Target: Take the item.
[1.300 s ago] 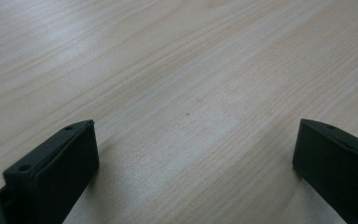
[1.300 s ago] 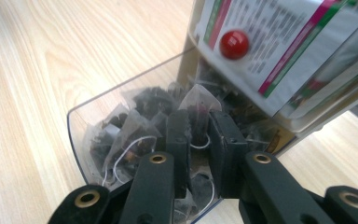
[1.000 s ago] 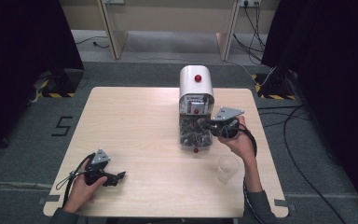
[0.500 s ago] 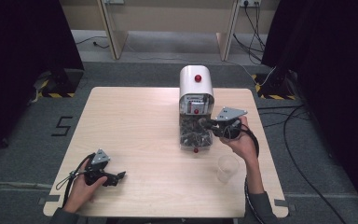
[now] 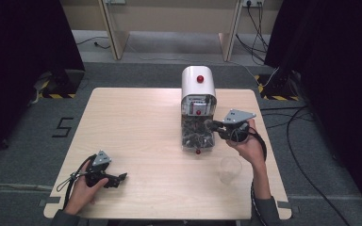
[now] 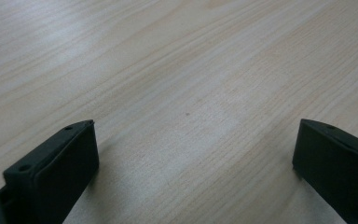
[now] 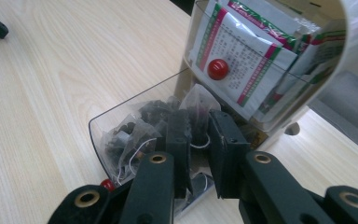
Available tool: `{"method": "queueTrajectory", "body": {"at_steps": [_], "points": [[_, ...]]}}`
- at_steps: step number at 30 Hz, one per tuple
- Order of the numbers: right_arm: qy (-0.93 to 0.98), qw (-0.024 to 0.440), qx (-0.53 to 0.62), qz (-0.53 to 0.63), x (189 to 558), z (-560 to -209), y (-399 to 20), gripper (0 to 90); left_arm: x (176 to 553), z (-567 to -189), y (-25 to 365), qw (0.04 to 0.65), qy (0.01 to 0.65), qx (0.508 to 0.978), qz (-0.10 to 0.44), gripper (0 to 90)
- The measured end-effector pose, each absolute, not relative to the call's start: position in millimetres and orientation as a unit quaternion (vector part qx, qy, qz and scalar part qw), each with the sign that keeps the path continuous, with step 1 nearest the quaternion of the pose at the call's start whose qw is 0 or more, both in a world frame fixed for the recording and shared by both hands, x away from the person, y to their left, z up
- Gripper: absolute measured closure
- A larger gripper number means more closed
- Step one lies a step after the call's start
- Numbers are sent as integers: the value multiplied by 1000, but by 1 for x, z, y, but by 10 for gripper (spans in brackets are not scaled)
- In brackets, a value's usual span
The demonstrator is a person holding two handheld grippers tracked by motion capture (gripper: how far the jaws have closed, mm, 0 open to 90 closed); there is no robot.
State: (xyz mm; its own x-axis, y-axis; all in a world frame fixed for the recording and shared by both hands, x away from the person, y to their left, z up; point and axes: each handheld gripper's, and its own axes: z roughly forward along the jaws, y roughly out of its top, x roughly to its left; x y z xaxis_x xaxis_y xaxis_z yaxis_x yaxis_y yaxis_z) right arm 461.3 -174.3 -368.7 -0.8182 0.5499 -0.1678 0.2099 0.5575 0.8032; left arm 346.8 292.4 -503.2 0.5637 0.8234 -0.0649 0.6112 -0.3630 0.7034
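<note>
A pale wood-grain counter (image 5: 136,127) carries a white, round-topped dispenser (image 5: 198,84) with a red knob. Printed sachets (image 7: 242,56) are stacked behind its clear front. Its clear plastic drawer (image 5: 197,136) stands pulled out toward the person, full of dark tea bags (image 7: 140,135) in translucent mesh with thin strings.

The right hand-held gripper (image 5: 215,125) reaches into the drawer from its right side. In the right gripper view its two black jaws stand close together with a pyramid-shaped tea bag (image 7: 196,109) pinched between them, so it is clenched on that bag. The drawer's clear wall curves just left of the jaws, and the dispenser rises directly beyond them. A clear plastic cup (image 5: 229,169) stands upright on the counter near this gripper, on the person's side of it.

The left hand-held gripper (image 5: 118,179) rests low on the counter, well apart from the dispenser. In the left gripper view its matte black jaws are spread wide with bare wood between them.
</note>
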Motion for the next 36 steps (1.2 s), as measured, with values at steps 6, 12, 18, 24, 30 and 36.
{"method": "queueTrajectory", "body": {"at_steps": [6, 12, 18, 24, 30, 36], "points": [[857, 220, 219, 412, 447, -360, -183, 796, 347, -503, 292, 351, 442, 812, 151, 0], [851, 236, 221, 415, 430, -351, -196, 796, 347, -503, 292, 351, 442, 812, 151, 0], [851, 236, 230, 410, 422, -354, -205, 796, 347, -503, 292, 351, 442, 812, 151, 0], [846, 231, 243, 414, 410, -356, -213, 795, 347, -503, 292, 351, 442, 812, 151, 0], [841, 236, 249, 418, 399, -354, -222, 796, 347, -503, 292, 351, 442, 812, 151, 0], [838, 247, 253, 416, 390, -352, -226, 796, 347, -503, 292, 351, 442, 812, 151, 0]]}}
